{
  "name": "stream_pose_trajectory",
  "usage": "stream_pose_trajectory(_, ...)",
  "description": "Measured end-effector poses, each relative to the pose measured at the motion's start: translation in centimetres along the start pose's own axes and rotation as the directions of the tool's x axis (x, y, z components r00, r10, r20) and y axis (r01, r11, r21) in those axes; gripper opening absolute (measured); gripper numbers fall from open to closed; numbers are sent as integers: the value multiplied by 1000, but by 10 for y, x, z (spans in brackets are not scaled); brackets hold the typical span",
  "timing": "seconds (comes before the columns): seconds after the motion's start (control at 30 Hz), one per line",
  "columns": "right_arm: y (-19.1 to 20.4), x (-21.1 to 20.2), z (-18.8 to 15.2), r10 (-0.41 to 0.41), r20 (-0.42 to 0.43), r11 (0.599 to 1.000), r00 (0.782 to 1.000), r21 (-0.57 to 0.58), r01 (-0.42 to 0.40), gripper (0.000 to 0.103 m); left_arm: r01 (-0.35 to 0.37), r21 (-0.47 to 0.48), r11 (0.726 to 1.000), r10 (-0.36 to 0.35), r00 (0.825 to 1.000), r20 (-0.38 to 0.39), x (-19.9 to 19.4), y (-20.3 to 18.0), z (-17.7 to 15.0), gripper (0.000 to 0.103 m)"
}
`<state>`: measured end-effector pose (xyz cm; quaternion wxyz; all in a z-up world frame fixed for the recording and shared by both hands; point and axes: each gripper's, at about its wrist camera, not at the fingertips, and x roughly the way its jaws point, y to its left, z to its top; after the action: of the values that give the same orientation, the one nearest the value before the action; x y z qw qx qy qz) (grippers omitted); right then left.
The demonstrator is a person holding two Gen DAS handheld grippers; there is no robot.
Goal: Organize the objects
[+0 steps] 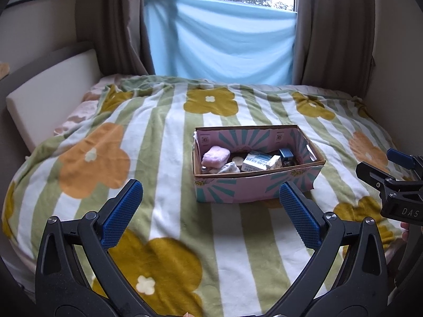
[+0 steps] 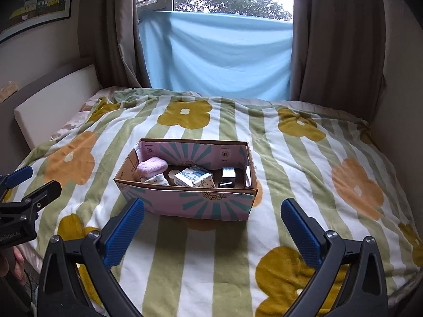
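A pink and teal cardboard box (image 1: 253, 187) (image 2: 201, 203) sits open-topped in the middle of the bed. Inside lie a pink cloth (image 1: 215, 155) (image 2: 152, 167), a patterned cloth (image 1: 230, 169) (image 2: 157, 179), a white and blue carton (image 1: 260, 161) (image 2: 193, 178), a small round tin (image 2: 174, 173) and a dark metallic item (image 1: 286, 155) (image 2: 228, 175). My left gripper (image 1: 210, 198) hangs open and empty just short of the box. My right gripper (image 2: 212, 215) is open too, holding nothing, its fingers either side of the box's near wall.
A flowered, striped blanket (image 1: 164, 142) (image 2: 290, 163) covers the bed. A white headboard panel (image 1: 53, 89) lines the left side. Curtains and a blue sheet (image 2: 216, 55) hang over the window behind. The other gripper shows at each view's edge, with a hand (image 2: 15, 264) below.
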<state>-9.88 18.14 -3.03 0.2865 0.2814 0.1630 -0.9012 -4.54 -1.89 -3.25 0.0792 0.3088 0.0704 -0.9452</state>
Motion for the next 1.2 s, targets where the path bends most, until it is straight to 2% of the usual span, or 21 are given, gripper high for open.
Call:
stream_pose_trajectory(0.43,-9,-1,1,1,-3,1000,1000,27,-1,102,26,-13,1000,-25,999,27,-3,-5,2,103)
stream_pose_trajectory(0.8,-9,-2,2,7,-4,1000,1000,29,-7,102,-14,29,999,13,999,40,-4,-15,1,103)
stream_pose_trajectory(0.93,-8,-3,3,27,-13,999,1000,41,-26,102,-10,26,1000,9,999,47,-5,-16,2,103)
stream_pose_trajectory(1.2,-7,-5,4,18,-7,999,1000,38,-17,102,-10,31,999,9,999,35,-2,-18,0,103)
